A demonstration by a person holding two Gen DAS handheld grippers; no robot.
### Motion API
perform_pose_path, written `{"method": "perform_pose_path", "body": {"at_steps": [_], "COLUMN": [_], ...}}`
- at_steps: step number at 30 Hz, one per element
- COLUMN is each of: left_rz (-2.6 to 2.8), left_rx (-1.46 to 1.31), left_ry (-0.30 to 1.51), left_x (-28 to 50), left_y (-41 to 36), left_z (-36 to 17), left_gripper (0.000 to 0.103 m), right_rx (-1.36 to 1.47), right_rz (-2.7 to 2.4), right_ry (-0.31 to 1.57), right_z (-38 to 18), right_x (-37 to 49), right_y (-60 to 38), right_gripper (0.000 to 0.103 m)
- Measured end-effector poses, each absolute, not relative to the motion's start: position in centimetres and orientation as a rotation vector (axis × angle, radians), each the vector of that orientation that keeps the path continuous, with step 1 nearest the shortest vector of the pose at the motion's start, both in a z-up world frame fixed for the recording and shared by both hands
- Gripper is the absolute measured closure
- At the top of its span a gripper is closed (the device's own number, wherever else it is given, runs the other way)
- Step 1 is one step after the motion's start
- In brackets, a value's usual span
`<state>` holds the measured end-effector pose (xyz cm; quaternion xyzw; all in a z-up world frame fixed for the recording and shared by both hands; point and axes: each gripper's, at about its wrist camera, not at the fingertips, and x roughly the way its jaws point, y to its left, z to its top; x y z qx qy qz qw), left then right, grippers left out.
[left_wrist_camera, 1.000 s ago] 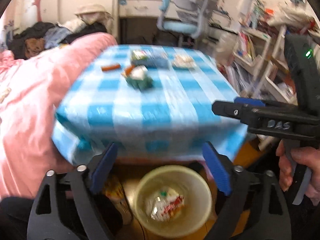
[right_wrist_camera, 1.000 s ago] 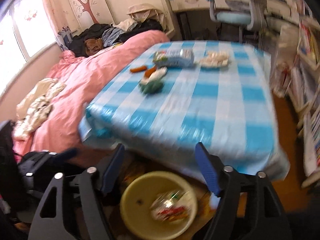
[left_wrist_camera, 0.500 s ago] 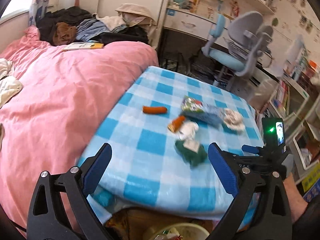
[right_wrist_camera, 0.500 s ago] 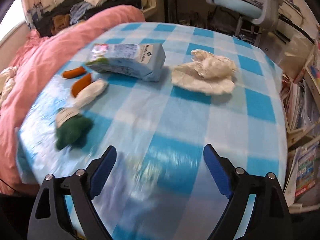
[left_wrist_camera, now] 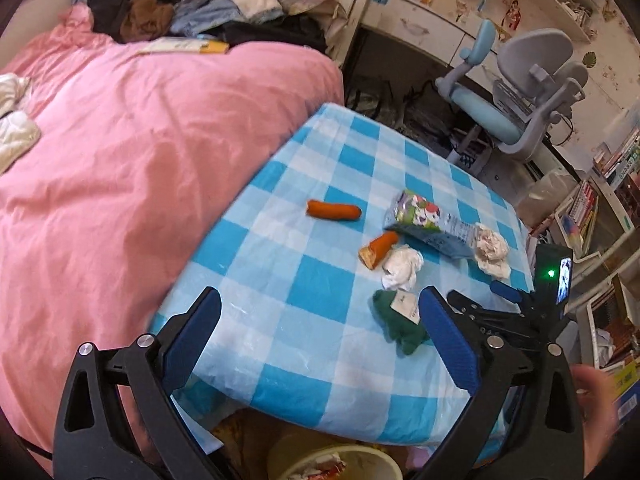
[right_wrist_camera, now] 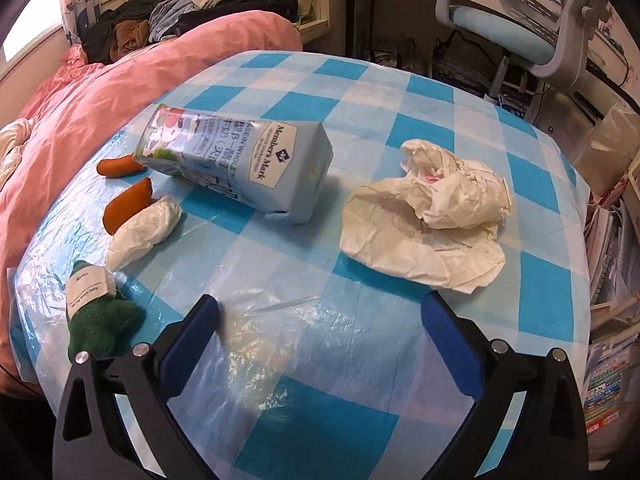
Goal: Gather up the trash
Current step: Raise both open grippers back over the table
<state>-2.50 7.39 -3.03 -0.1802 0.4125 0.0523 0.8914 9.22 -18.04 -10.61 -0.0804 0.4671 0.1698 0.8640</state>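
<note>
The right claw (right_wrist_camera: 318,338) is opening, its two blue-padded black fingers spread wide over bare counter (right_wrist_camera: 360,420) with nothing between them. The left claw (left_wrist_camera: 318,336) hangs spread and empty above the counter's near edge. The counter wears a glossy plastic cloth of blue and white checks, wrinkled and shiny near the right claw. Just beyond that claw lies one flat, crumpled cream wrapper (right_wrist_camera: 430,220). To its left one pale-blue milk carton (right_wrist_camera: 236,160) lies on its side. Further left are one wadded white tissue (right_wrist_camera: 142,232), two smooth orange sausages (right_wrist_camera: 126,202) and one fuzzy green cloth (right_wrist_camera: 100,316) with a paper tag. A round cream bin (left_wrist_camera: 340,460) holding a wrapper sits on the floor below the counter's near edge. A pink bed (left_wrist_camera: 132,152) adjoins the counter.
</note>
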Motion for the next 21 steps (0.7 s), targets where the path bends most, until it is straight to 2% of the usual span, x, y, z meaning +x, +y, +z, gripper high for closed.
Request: {"method": "perform_pose_path", "body": {"at_steps": [7,21], "left_rz": [0.001,-0.061], "left_rx": [-0.313,-0.323], "left_ry": [0.898,0.875], "left_x": [-2.8,-3.8], "left_y": [4.3,4.1], "left_z": [-3.7,-2.7], "left_gripper": [0.007,0.007], "right_rx": [-0.167,-0.167], "right_rz": [0.356,0.356], "right_ry": [0.981,0.981], "right_z": [-10.6,-10.6], "right_x": [9.4,9.4], "right_y": [-18.0,-18.0], "right_gripper": [0.006,0.006]}}
